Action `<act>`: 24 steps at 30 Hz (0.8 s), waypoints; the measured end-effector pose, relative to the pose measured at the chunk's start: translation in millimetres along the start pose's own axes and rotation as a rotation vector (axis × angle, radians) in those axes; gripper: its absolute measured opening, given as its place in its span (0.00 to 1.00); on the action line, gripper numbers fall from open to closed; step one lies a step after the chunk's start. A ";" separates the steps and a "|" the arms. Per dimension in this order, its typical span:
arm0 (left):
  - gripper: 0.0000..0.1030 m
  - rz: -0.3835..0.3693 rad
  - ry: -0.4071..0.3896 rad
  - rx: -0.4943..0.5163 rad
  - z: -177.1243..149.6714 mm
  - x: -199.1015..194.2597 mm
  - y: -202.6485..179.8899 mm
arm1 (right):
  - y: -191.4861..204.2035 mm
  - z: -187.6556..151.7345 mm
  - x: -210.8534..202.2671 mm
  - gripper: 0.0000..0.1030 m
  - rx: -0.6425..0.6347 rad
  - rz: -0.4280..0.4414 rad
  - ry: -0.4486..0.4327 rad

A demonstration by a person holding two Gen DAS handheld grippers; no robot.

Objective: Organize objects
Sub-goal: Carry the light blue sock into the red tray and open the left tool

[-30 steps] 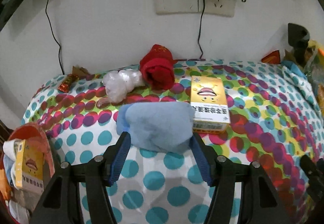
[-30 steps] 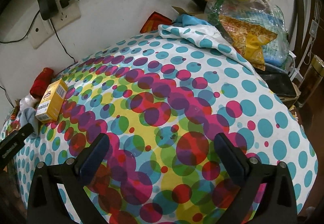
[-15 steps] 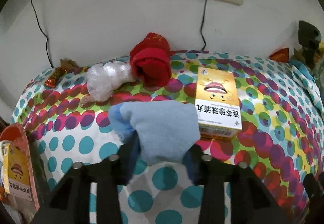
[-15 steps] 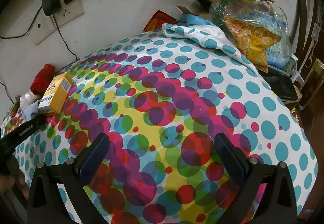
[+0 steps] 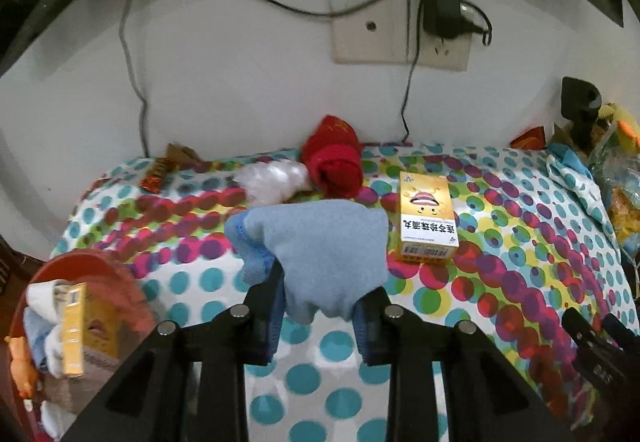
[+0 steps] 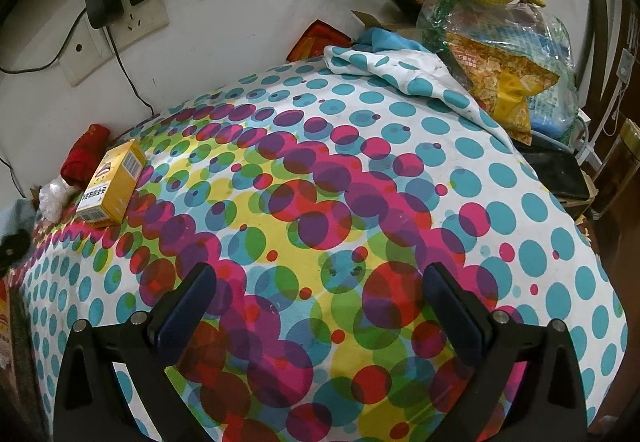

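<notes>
Spotted tablecloth (image 5: 184, 282) lies under my left gripper (image 5: 318, 312), whose jaws have just been closing and now pinch the blue cloth (image 5: 320, 242). Red basket (image 5: 120, 282) sits low to its left, probably the drop spot; my right gripper (image 6: 320, 306) hangs parted, empty

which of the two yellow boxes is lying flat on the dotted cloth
The yellow box right of the blue cloth, lying face up on the dotted tablecloth. The other yellow box stands on end in the red basket at far left.

Sock (image 5: 324, 254) between the left tongs (image 5: 318, 316), above the worktop (image 5: 500, 262). Box (image 5: 427, 218) just right of it; rolled sock (image 5: 334, 162) and bag (image 5: 272, 180) behind, near the wall. Basin (image 5: 96, 274) off the left edge, second box (image 5: 76, 326) inside.
</notes>
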State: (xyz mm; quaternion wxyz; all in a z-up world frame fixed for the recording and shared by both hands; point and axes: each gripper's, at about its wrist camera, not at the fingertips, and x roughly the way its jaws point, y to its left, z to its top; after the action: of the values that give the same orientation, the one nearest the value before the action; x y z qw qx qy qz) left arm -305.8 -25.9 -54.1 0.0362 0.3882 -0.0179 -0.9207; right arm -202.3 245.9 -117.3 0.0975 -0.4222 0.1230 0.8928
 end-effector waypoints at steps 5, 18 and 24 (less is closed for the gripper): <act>0.28 0.037 -0.028 -0.014 -0.3 -26.5 13.7 | 0.3 0.0 0.1 1.00 -0.006 -0.004 0.003; 0.28 0.121 -0.048 -0.031 -3.0 -62.8 68.3 | 5.2 -1.3 1.3 1.00 -0.030 0.002 0.009; 0.28 0.118 -0.049 -0.011 -12.9 -84.5 102.7 | 7.1 -2.2 1.8 1.00 -0.035 0.005 0.010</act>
State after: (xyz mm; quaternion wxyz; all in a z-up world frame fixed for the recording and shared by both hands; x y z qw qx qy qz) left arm -232.3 -121.5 3.4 0.0920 0.3636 -0.0364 -0.9263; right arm -203.7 238.7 -119.1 0.0871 -0.4279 0.1089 0.8930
